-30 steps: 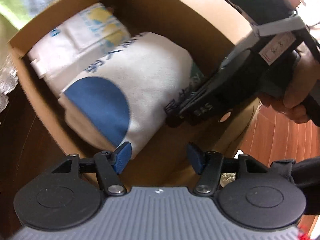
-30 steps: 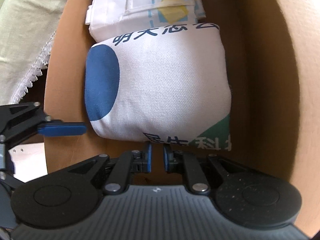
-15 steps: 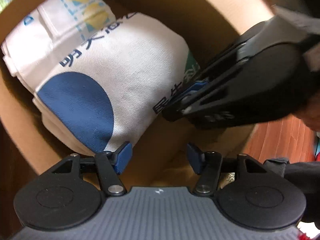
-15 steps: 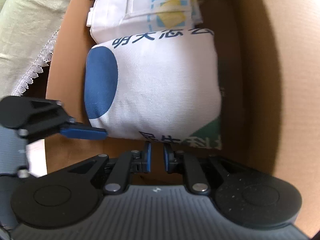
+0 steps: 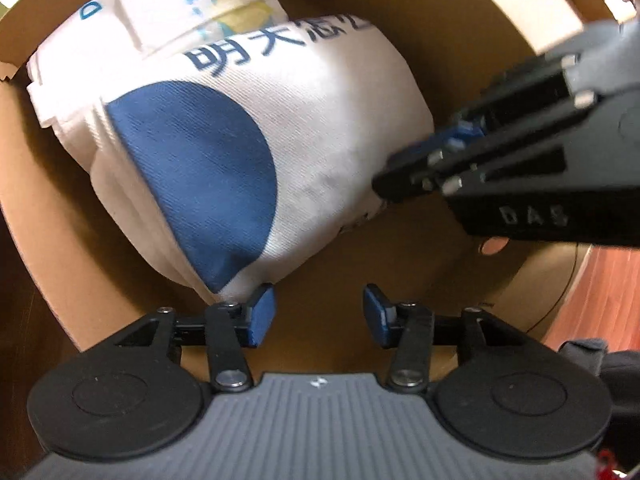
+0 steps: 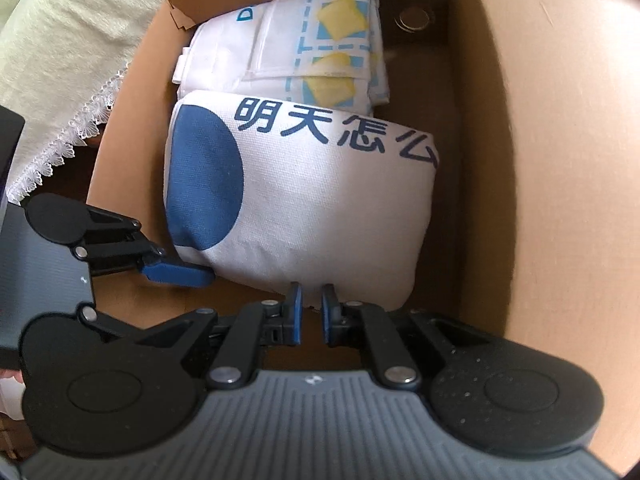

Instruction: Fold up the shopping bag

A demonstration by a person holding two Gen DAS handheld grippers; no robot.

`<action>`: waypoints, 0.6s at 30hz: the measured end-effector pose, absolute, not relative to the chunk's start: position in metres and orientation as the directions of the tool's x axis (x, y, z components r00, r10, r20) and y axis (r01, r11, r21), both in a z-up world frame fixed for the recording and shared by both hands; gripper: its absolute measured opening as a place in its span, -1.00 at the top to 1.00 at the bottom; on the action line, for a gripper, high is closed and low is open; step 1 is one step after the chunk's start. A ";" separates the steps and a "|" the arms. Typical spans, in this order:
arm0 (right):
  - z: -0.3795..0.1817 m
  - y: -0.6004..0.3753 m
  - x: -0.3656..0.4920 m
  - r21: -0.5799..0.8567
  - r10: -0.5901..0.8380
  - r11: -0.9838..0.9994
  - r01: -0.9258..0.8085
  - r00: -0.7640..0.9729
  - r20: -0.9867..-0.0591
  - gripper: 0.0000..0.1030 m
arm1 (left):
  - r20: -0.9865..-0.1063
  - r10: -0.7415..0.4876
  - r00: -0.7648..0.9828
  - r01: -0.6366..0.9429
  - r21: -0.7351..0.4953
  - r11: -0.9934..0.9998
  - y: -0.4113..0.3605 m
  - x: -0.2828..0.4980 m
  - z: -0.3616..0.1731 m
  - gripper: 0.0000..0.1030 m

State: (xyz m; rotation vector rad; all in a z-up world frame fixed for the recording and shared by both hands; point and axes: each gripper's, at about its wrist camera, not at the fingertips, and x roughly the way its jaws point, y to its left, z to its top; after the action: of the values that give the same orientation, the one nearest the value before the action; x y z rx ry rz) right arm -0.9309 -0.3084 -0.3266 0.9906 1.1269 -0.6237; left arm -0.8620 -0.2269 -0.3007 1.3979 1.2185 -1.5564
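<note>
Left tongs (image 5: 319, 314) closing, nothing between pads, left pad just beside the bag (image 5: 256, 148) corner. Right tongs (image 6: 311, 312) clenched, empty, at bag's near edge. Bag folded, lying in the box (image 6: 520, 160), frame centre. Second folded bag (image 6: 304, 48) behind it, upper centre. Lace cloth (image 6: 60, 60) upper left, outside box.

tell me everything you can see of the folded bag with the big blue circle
The folded bag is white woven cloth, printed with a large blue circle and dark blue characters. It lies plump and flat on the floor of the cardboard box, against a second folded bag. The left tool is closing, empty, by its corner.
</note>
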 end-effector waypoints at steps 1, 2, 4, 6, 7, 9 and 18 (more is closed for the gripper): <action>-0.323 -0.302 -0.929 0.327 0.058 0.453 0.830 0.338 -0.939 0.86 | -0.982 0.083 -0.169 0.935 -0.187 -0.303 -0.225 -0.862 -0.301 -0.05; -0.322 -0.302 -0.929 0.323 0.053 0.458 0.828 0.337 -0.940 0.86 | -0.981 0.081 -0.174 0.937 -0.190 -0.294 -0.222 -0.863 -0.300 -0.05; -0.319 -0.301 -0.930 0.316 0.044 0.468 0.825 0.336 -0.941 0.85 | -0.980 0.078 -0.181 0.939 -0.196 -0.284 -0.220 -0.864 -0.297 -0.06; -0.316 -0.301 -0.930 0.313 0.037 0.474 0.823 0.337 -0.941 0.83 | -0.980 0.074 -0.186 0.940 -0.200 -0.277 -0.218 -0.865 -0.293 -0.08; -0.315 -0.302 -0.931 0.314 0.035 0.476 0.822 0.339 -0.940 0.81 | -0.979 0.074 -0.188 0.939 -0.201 -0.277 -0.215 -0.865 -0.290 -0.08; -0.312 -0.305 -0.931 0.311 0.029 0.481 0.820 0.340 -0.940 0.78 | -0.980 0.071 -0.188 0.940 -0.200 -0.277 -0.213 -0.865 -0.287 -0.08; -0.298 -0.305 -0.940 0.283 -0.003 0.500 0.819 0.328 -0.945 0.71 | -0.987 0.010 -0.163 0.944 -0.159 -0.290 -0.199 -0.864 -0.250 -0.08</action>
State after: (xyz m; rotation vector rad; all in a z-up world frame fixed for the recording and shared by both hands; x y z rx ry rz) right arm -0.9401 -0.3052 -0.2980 0.9039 1.1143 -0.6462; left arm -0.8643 -0.1990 -0.2498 1.3313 1.1655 -1.5573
